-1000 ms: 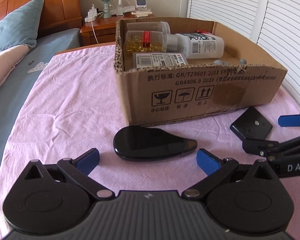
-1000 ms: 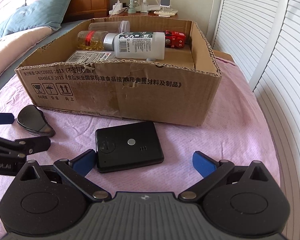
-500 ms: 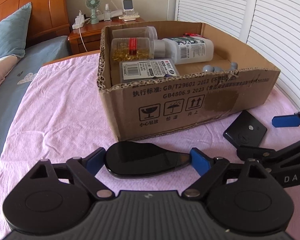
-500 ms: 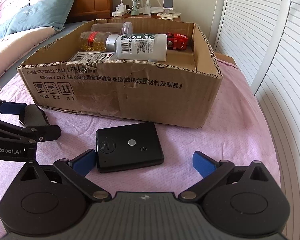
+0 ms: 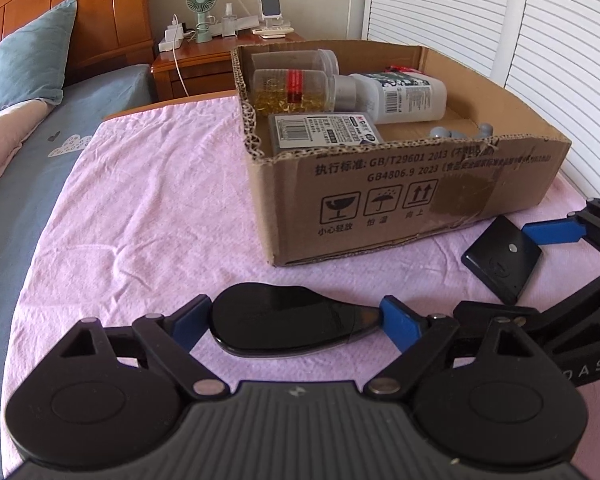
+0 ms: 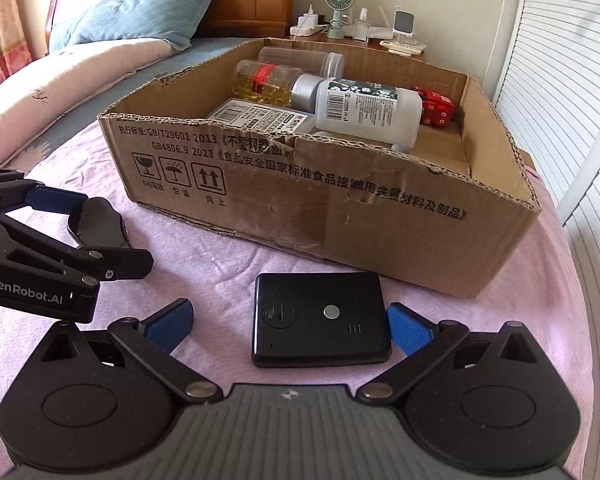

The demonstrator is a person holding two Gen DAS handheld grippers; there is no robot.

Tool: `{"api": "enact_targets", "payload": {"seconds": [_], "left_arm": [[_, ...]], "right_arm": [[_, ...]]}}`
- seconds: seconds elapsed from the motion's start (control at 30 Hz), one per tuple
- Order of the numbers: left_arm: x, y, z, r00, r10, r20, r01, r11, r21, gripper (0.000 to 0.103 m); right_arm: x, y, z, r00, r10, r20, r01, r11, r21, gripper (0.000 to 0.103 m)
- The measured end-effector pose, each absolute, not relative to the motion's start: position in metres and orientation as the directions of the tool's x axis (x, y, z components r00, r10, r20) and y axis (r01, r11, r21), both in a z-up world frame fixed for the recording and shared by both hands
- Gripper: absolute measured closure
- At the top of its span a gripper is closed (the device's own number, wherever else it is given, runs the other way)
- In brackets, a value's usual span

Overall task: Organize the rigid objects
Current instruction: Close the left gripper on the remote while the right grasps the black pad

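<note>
Now left claw (image 5: 290,320) tight on glossy teardrop case (image 5: 284,320); right claw (image 6: 288,326) wide around matte slab (image 6: 320,320).

Bright daylight, soft shadows, sharp focus, strong fisheye edge distortion.

Blue pillow (image 6: 136,12), green fan (image 5: 200,5) on wooden nightstand (image 5: 204,60).

wooden headboard (image 5: 60,4), nightstand (image 5: 204,60) (sunlit), louvred doors (image 5: 540,40)
</note>
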State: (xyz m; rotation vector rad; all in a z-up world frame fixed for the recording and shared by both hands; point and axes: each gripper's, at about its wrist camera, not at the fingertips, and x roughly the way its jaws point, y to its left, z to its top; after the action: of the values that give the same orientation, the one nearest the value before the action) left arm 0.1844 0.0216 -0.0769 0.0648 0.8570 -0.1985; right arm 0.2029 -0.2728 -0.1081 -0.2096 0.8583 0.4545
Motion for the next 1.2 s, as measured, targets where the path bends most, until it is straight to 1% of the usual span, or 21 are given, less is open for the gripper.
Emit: {"api": "enact_targets", "payload": {"seconds": [0.03, 0.07, 0.13, 0.2, 0.23, 0.4, 0.47, 0.6, 0.8, 1.1, 1.2], "left_arm": [[0.184, 0.022, -0.077, 0.637, -0.149, -0.756, 0.202, 0.979, -0.023, 0.013], [0.184, 0.022, -0.077, 0.637, -0.150, -0.756, 0.203, 0.979, -0.023, 0.013], [0.184, 0.022, -0.077, 0.637, -0.151, -0.756, 0.205, 0.978, -0.023, 0.013], [0.184, 0.022, -0.077, 0.638, -0.152, -0.755, 0.207, 0.978, -0.022, 0.013], [0.184, 0.022, -0.077, 0.637, -0.152, -0.756, 0.207, 0.978, -0.022, 0.013], [0.182, 0.022, -0.076, 0.631, -0.154, -0.760, 0.215, 0.976, -0.020, 0.013], [0.182, 0.023, -0.076, 0.627, -0.159, -0.762, 0.222, 0.975, -0.021, 0.013], [0.183, 0.024, -0.076, 0.620, -0.169, -0.766, 0.239, 0.971, -0.020, 0.013], [0.184, 0.023, -0.076, 0.621, -0.171, -0.765, 0.240, 0.971, -0.022, 0.013], [0.183, 0.023, -0.076, 0.619, -0.174, -0.766, 0.244, 0.970, -0.024, 0.013], [0.182, 0.024, -0.075, 0.610, -0.194, -0.768, 0.254, 0.966, -0.042, 0.013]], "right_arm": [[0.203, -0.274, -0.108, 0.564, 0.303, -0.768, -0.468, 0.884, 0.005, 0.000], [0.203, -0.274, -0.107, 0.565, 0.302, -0.768, -0.471, 0.882, 0.001, 0.002], [0.202, -0.275, -0.105, 0.565, 0.304, -0.767, -0.476, 0.879, -0.002, 0.011], [0.204, -0.276, -0.102, 0.568, 0.295, -0.768, -0.468, 0.884, -0.007, 0.025], [0.205, -0.277, -0.101, 0.570, 0.285, -0.771, -0.457, 0.889, -0.009, 0.028], [0.208, -0.279, -0.099, 0.567, 0.274, -0.777, -0.448, 0.894, -0.011, 0.028], [0.210, -0.280, -0.100, 0.567, 0.276, -0.776, -0.453, 0.891, -0.014, 0.026], [0.213, -0.280, -0.101, 0.561, 0.291, -0.775, -0.479, 0.878, -0.017, 0.026], [0.213, -0.277, -0.099, 0.549, 0.298, -0.781, -0.492, 0.870, -0.014, 0.029], [0.213, -0.277, -0.099, 0.546, 0.290, -0.786, -0.478, 0.878, -0.008, 0.029], [0.210, -0.275, -0.098, 0.546, 0.283, -0.788, -0.477, 0.879, -0.014, 0.029]]}}
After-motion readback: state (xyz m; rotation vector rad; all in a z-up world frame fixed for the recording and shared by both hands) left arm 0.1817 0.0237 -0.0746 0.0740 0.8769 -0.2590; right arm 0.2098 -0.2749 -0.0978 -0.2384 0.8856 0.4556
